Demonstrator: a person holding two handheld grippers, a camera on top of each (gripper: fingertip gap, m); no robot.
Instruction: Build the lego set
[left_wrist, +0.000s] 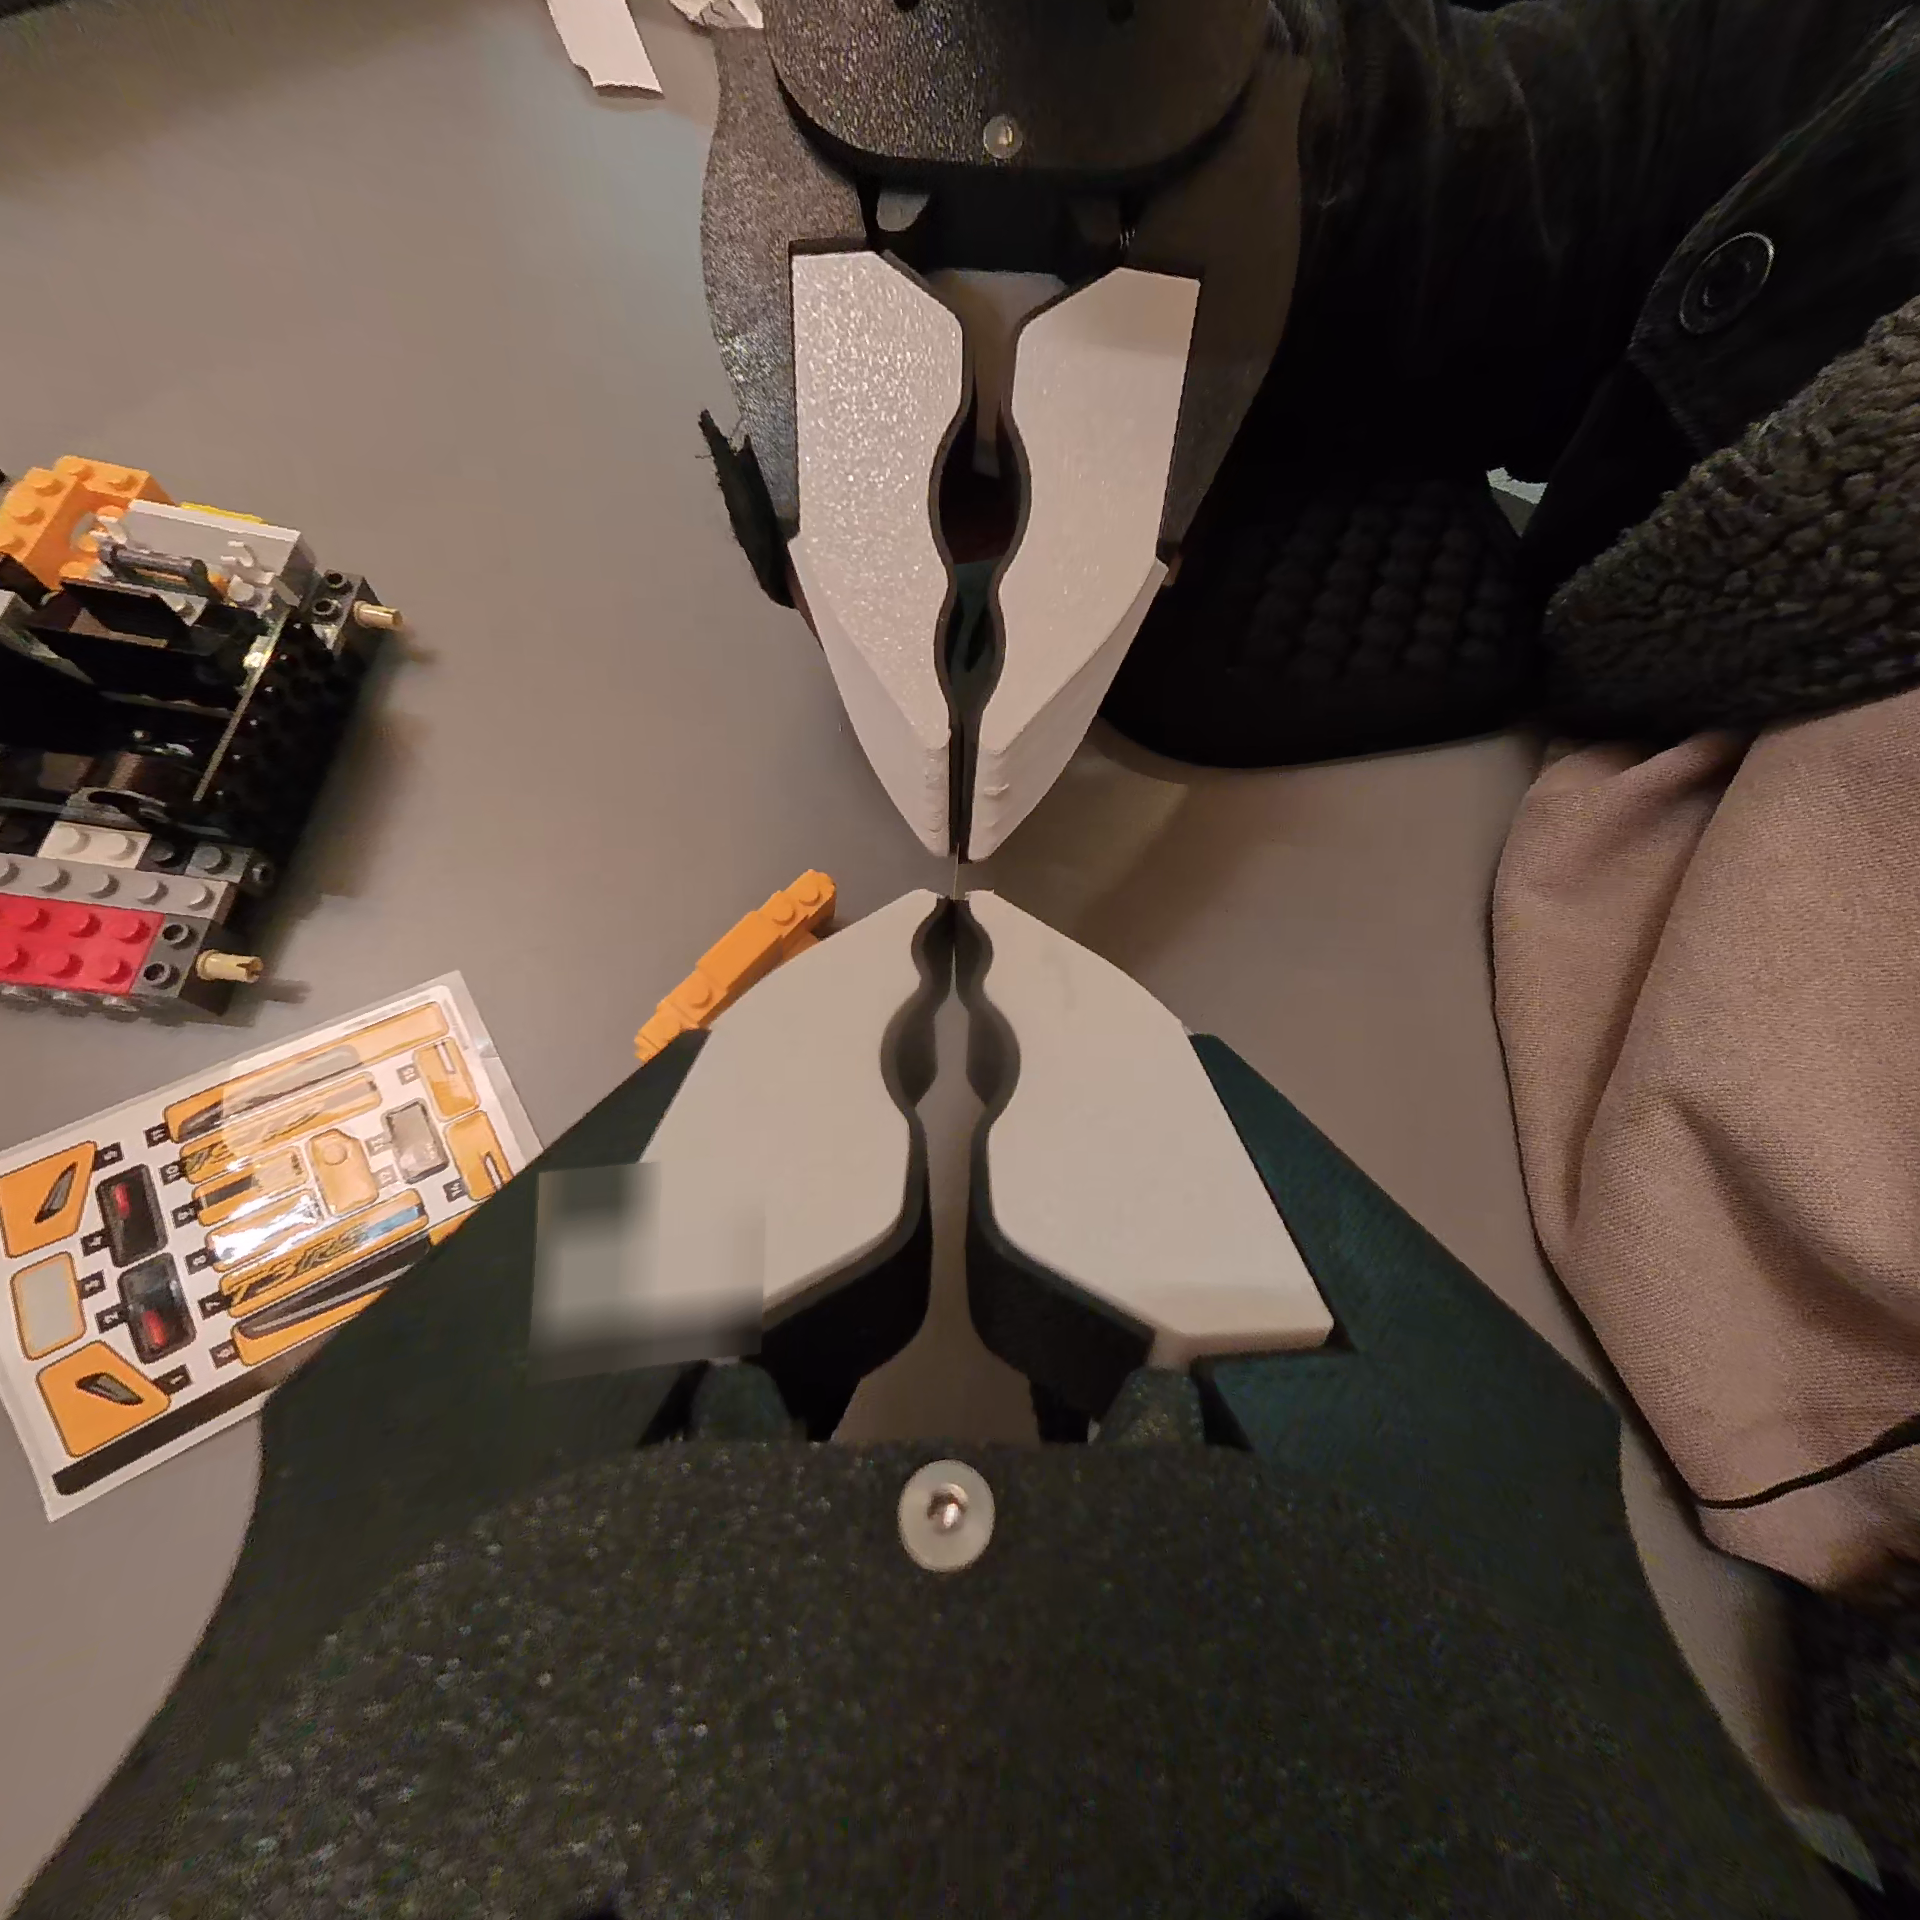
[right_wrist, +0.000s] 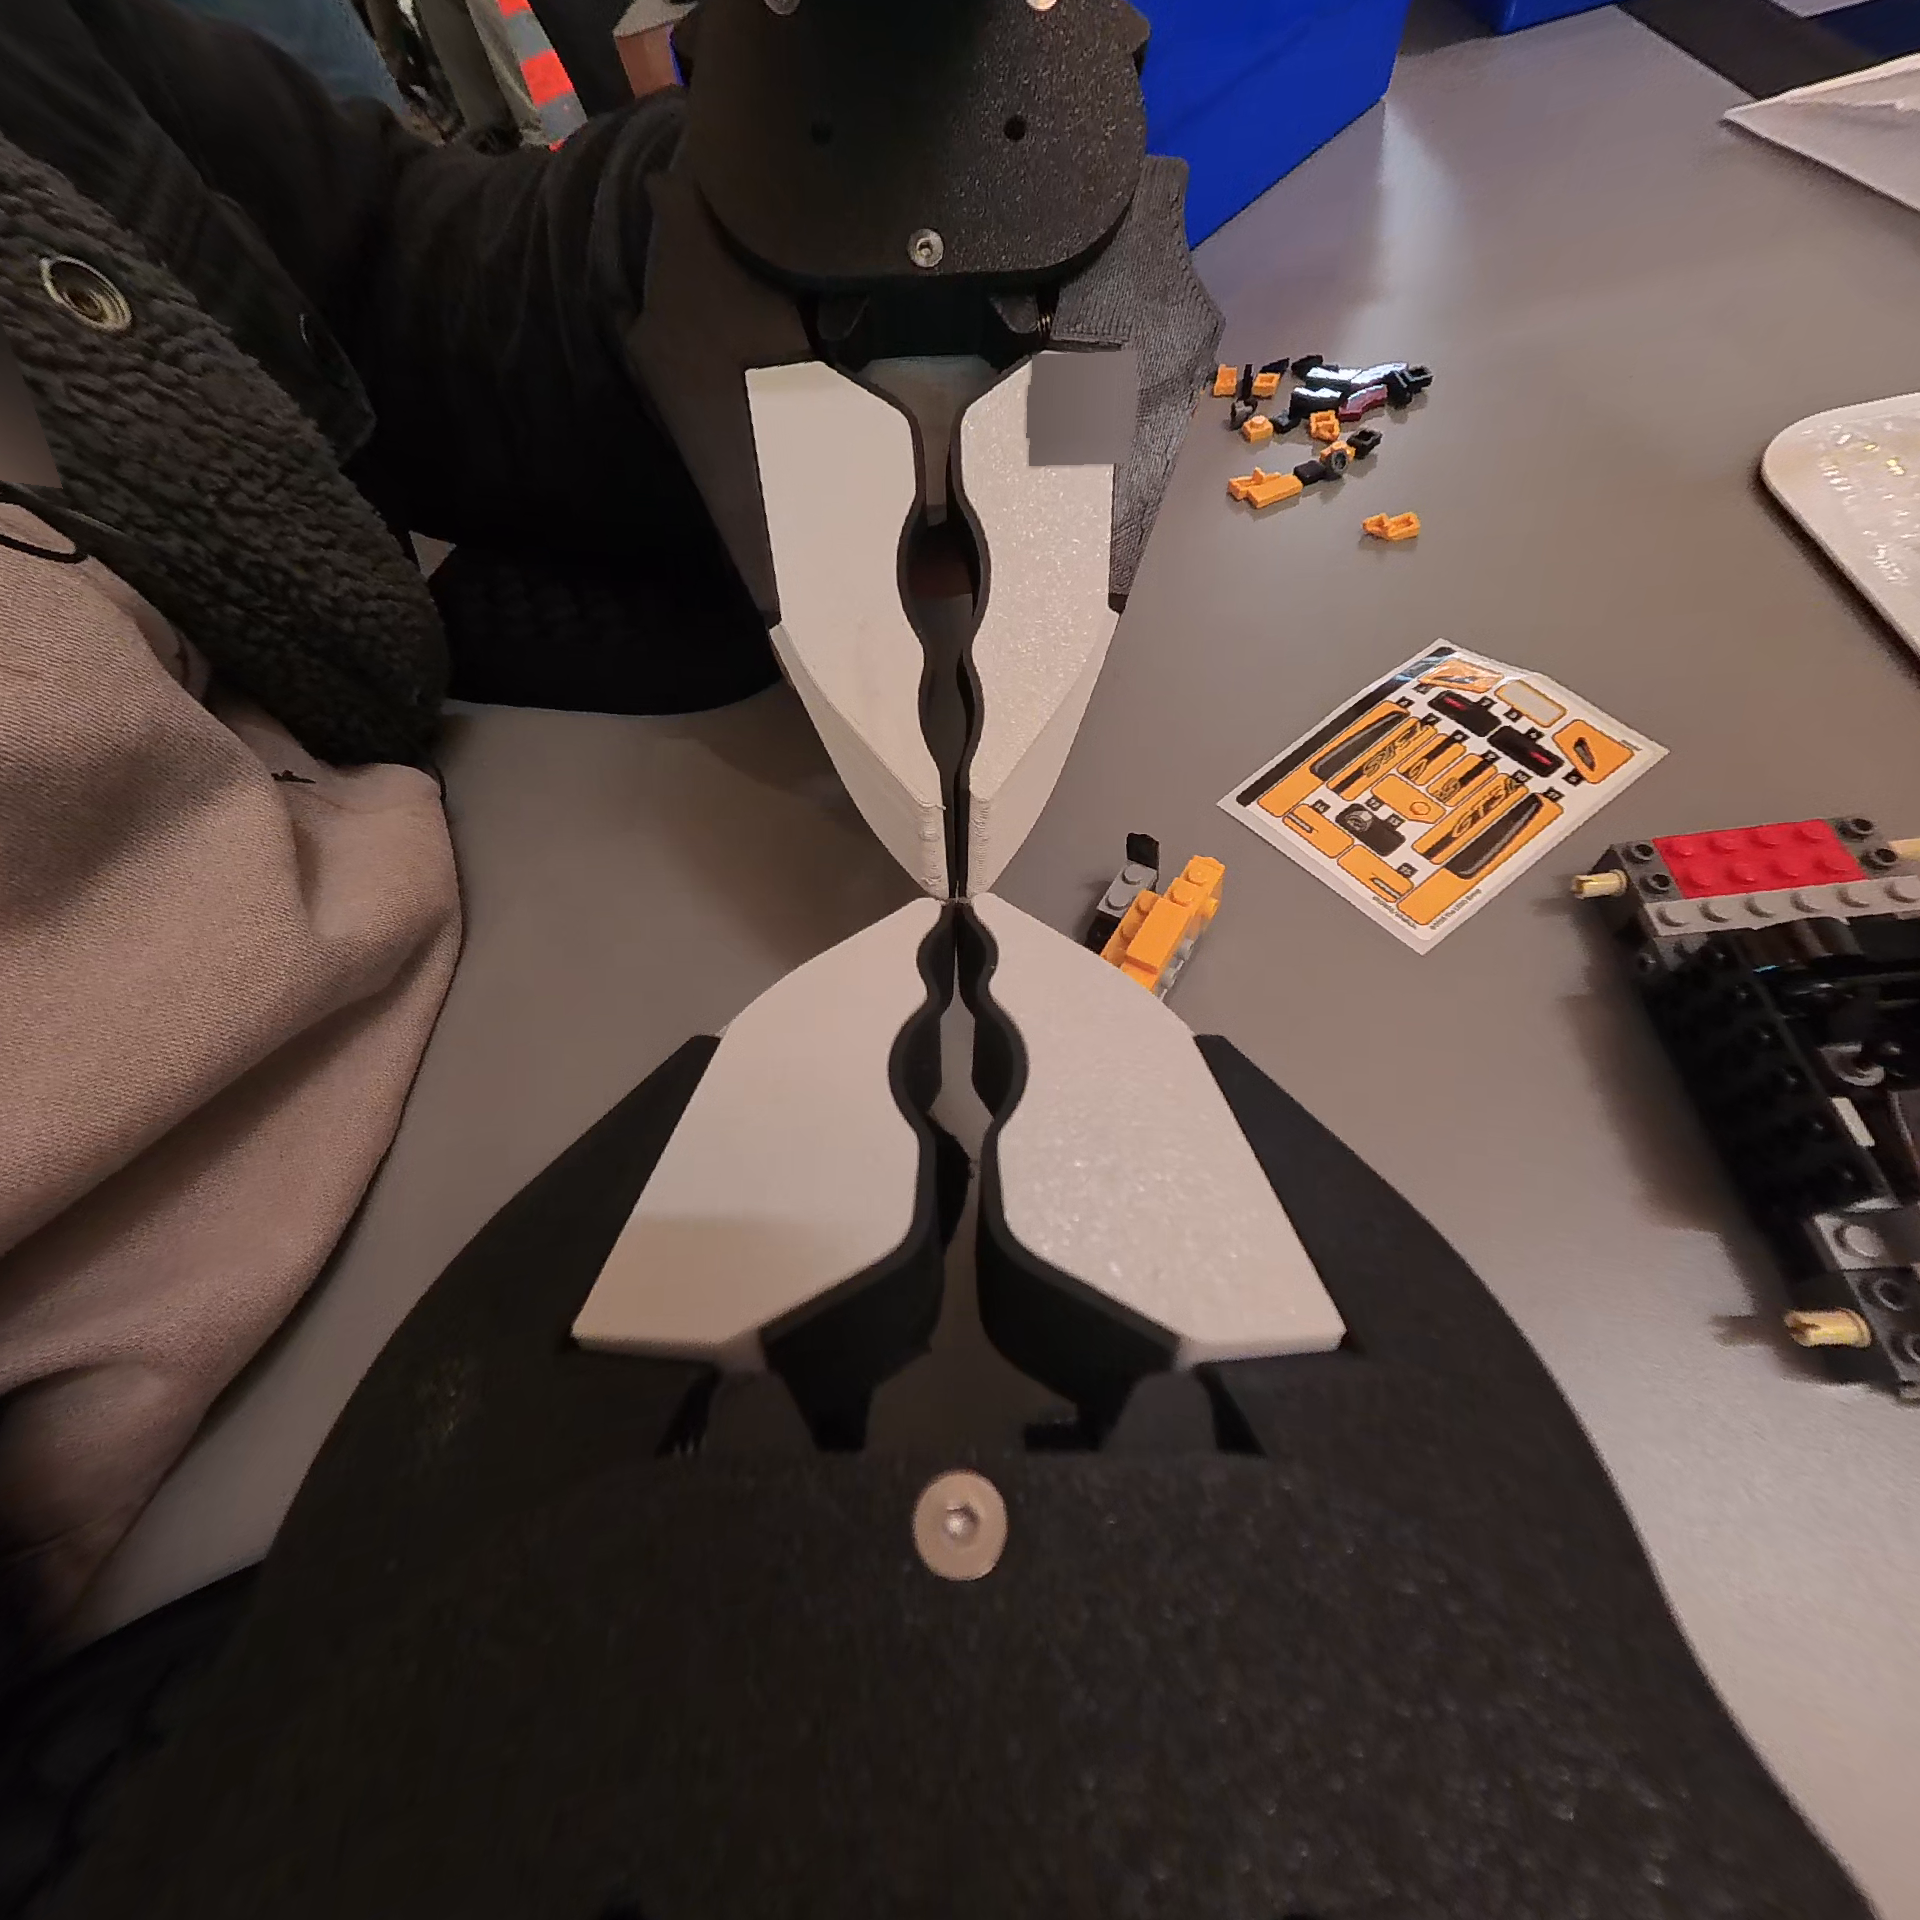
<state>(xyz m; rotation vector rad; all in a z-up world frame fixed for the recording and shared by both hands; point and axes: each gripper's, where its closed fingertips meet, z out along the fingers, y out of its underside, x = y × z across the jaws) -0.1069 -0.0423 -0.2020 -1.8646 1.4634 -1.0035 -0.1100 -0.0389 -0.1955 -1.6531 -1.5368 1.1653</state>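
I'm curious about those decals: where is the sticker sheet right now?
The sticker sheet lies flat on the grey table, right of the gripper tips in the right wrist view, between the small orange piece and the black car chassis.

Grippers tip to tip, right gripper (left_wrist: 958, 847) blocks left gripper (left_wrist: 954, 909), orange piece (left_wrist: 743, 971) just beside, chassis (left_wrist: 135, 748) and sticker sheet (left_wrist: 239, 1195) well apart, bare table (left_wrist: 499, 364) between.

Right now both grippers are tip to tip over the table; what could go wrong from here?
1. The left gripper and right gripper meet nose to nose, both shut; pushing on could jam them together.
2. The small orange sub-assembly lies just beside the tips, so a sideways swing might knock it.
3. The sticker sheet and the loose small pieces lie unsecured on the table and could scatter.
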